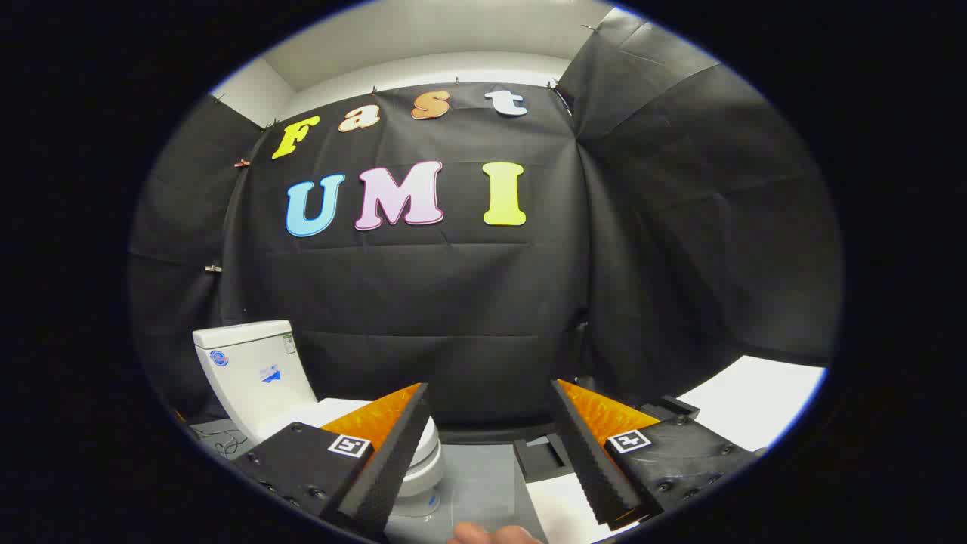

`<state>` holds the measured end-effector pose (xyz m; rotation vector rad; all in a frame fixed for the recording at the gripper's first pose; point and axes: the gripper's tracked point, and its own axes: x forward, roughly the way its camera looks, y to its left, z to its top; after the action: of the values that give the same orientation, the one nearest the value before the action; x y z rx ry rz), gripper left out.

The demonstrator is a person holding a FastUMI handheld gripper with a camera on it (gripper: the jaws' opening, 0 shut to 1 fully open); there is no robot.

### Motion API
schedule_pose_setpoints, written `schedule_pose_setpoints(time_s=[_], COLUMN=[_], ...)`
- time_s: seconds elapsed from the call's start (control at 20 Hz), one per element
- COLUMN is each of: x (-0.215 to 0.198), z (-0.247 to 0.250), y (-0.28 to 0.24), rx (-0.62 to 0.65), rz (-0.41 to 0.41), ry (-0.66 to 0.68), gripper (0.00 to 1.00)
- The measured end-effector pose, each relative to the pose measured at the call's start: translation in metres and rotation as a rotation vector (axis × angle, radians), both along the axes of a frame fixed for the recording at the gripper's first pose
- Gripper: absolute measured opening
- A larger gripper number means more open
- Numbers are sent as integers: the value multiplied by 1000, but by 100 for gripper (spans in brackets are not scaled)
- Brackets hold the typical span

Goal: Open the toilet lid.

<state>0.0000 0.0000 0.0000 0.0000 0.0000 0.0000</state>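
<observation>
A small white toilet [261, 374] stands on the grey floor to the left, its tank upright against the black cloth wall. Its lid [332, 412] lies flat and closed over the bowl, partly hidden behind my left finger [385, 446]. My gripper [491, 397] is open, its two black fingers with orange sides spread wide and nothing between them. The toilet sits beside and just beyond the left finger, apart from it. The right finger [593, 446] is over the grey floor.
A white board [755, 408] lies to the right beyond the right finger, with a black block [540, 457] near it. A white sheet [563, 510] rests on the grey floor [476, 483] between the fingers. A fingertip of a hand [491, 535] shows just below.
</observation>
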Motion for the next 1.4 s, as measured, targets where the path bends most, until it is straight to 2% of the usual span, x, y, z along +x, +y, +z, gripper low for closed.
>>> schedule_pose_setpoints(time_s=[0.75, 1.15, 1.4], x=[3, 28, 55], z=[12, -59, -101], y=[51, 112, 132], rx=[-38, 0, 14], rz=[92, 200, 221], ry=[-24, 230, 349], gripper=[98, 98, 98])
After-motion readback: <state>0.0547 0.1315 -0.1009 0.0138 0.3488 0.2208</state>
